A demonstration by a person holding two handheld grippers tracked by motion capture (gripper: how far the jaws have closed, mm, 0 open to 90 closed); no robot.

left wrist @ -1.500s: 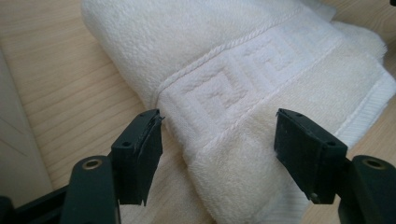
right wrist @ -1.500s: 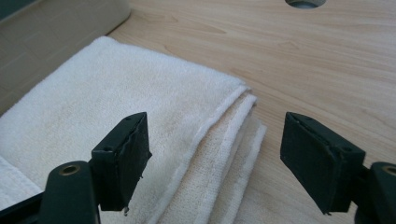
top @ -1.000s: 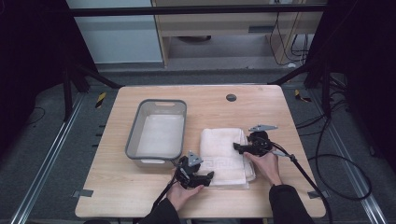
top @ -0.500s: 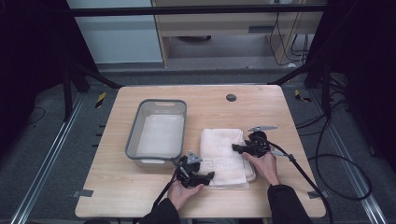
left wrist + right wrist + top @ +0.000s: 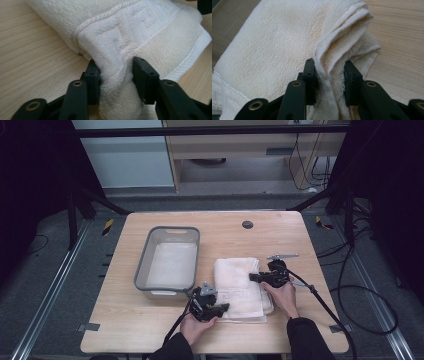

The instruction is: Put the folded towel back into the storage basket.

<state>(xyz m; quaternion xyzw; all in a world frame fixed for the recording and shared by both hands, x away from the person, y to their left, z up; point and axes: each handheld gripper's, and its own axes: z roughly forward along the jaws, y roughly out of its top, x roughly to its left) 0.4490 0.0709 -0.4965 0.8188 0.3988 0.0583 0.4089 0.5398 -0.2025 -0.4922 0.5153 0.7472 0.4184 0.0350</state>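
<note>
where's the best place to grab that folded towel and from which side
Take the towel at its edges, coming in low from its sides, probably one grip per side as here. It lies flat and limp on the table, so only the stacked fold edges give the jaws something to close on. The left gripper pinches a near corner bunch; the right gripper pinches the layered right edge.
</note>
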